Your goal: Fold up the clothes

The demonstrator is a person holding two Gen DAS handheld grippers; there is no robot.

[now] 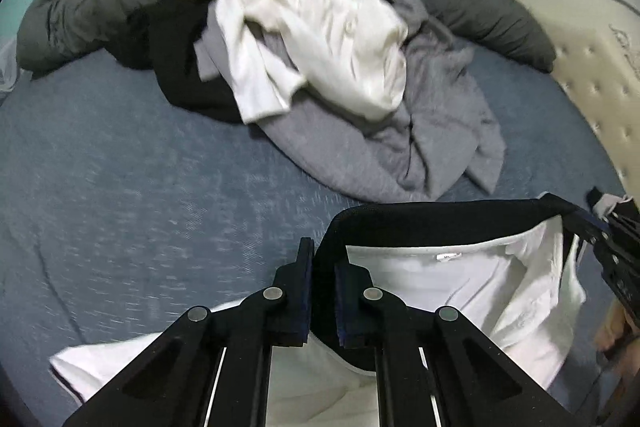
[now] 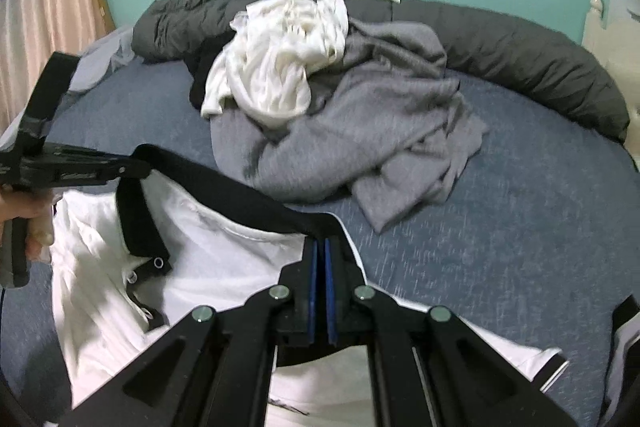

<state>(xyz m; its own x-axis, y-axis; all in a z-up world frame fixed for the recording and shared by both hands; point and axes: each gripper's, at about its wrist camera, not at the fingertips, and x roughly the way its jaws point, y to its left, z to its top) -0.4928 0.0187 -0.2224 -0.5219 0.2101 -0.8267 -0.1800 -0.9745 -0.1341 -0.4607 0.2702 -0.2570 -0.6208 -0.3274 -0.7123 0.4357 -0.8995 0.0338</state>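
Observation:
A white shirt [image 1: 460,291] [image 2: 224,259] with a black collar [image 1: 440,219] [image 2: 224,191] hangs stretched between my two grippers, just above the blue bed sheet [image 1: 140,187]. My left gripper [image 1: 323,267] is shut on one end of the collar. It also shows at the left of the right wrist view, left gripper [image 2: 140,165], held by a hand [image 2: 32,219]. My right gripper [image 2: 321,263] is shut on the other end of the collar. In the left wrist view the right gripper [image 1: 580,223] shows at the right edge. The shirt's lower part is hidden under the gripper frames.
A loose pile lies at the back of the bed: a white garment [image 1: 320,39], a grey garment [image 1: 420,147] and a black garment [image 1: 180,47]. A dark grey duvet [image 1: 80,15] runs along the teal wall. A cream headboard [image 1: 600,67] stands right, a curtain [image 2: 48,7] left.

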